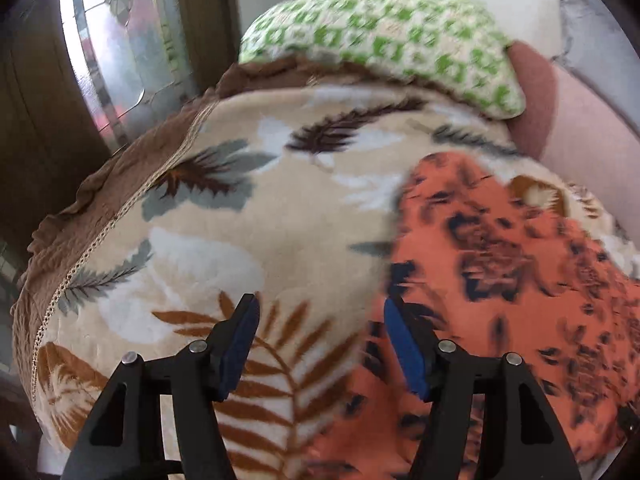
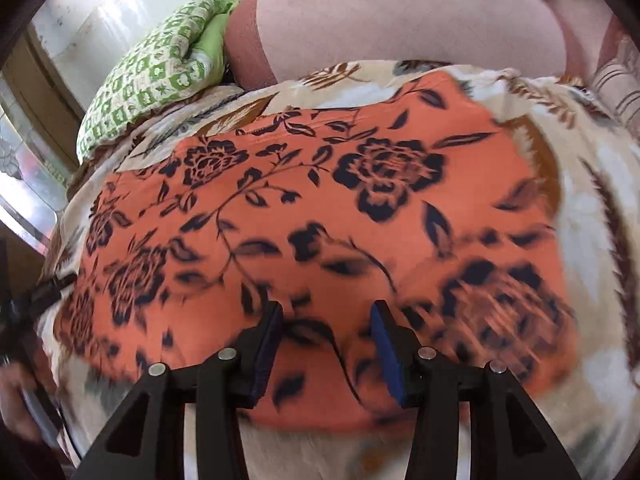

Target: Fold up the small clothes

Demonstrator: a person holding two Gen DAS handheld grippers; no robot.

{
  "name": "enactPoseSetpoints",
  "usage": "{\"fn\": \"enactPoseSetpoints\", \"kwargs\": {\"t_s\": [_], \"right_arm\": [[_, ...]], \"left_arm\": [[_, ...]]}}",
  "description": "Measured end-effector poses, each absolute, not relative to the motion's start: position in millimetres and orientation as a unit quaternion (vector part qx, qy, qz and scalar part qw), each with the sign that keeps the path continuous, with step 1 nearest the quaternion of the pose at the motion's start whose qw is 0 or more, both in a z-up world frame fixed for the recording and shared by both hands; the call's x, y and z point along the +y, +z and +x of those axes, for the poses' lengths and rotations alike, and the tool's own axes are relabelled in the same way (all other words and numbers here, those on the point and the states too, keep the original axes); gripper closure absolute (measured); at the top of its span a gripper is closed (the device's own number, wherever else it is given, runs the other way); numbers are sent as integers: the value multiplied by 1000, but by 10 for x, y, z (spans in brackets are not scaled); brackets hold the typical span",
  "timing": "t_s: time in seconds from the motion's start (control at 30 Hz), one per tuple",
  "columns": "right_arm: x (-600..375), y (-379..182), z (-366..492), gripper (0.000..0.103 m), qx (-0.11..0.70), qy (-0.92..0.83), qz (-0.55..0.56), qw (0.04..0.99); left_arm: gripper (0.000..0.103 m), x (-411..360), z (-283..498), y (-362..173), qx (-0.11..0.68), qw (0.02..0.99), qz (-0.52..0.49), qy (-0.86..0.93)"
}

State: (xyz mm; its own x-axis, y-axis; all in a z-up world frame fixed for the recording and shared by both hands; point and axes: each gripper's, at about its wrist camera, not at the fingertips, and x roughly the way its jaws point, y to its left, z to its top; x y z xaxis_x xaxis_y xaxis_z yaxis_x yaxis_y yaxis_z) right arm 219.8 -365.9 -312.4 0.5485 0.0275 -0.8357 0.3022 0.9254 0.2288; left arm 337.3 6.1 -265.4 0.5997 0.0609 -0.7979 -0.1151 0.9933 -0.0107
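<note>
Right gripper: the right gripper (image 2: 326,346) has its jaws spread apart with nothing between the blue pads (image 2: 386,354); it hangs over the near edge of the orange cloth
Left gripper: the left gripper (image 1: 320,344) is likewise released, jaws wide, empty; it sits over the line where cloth meets blanket, its right-side pad (image 1: 404,350) above the orange fabric and the other above bare blanket
Garment: the orange cloth with black roses (image 2: 304,216) lies spread out flat on the blanket, filling the middle of the right wrist view; in the left wrist view it (image 1: 512,280) takes up the right half, blurred
Blanket: a cream leaf-print blanket (image 1: 224,240) lies under the cloth and shows on all sides of it; a brown ruffled edge (image 1: 116,192) runs along its left side
Pillow: a green-and-white patterned pillow (image 2: 148,80) rests at the far left edge of the blanket, apart from the cloth
Bolster: a pinkish bolster with a brown end (image 2: 400,24) lies across the far side, just beside the pillow
Far left: patterned glass panel (image 1: 104,52) in a dark wooden frame
</note>
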Motion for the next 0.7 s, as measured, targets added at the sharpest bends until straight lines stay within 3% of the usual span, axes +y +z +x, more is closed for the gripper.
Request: {"fn": "enactPoseSetpoints", "kwargs": {"t_s": [0.2,0.33,0.57,0.63,0.7], "right_arm": [[-3854,-2809,1985,50,384,-87,250,885],[-3953,-3233,2127,51,430,-122,258,857],[-4070,-2972,1989,51,380,-127,250,882],[-4257,-3015,1928,50,369,-148,292,870],[-4391,-3160,1955,50,392,-174,320,845]], "left_arm": [[31,-505,3169,-2653,434,900,35,-23],[30,-831,3227,-2941,451,884,121,-7],[29,-854,3106,-2675,413,903,114,-19],[16,-871,3113,-2703,416,902,112,-39],[16,-904,3179,-2881,448,885,126,-31]]}}
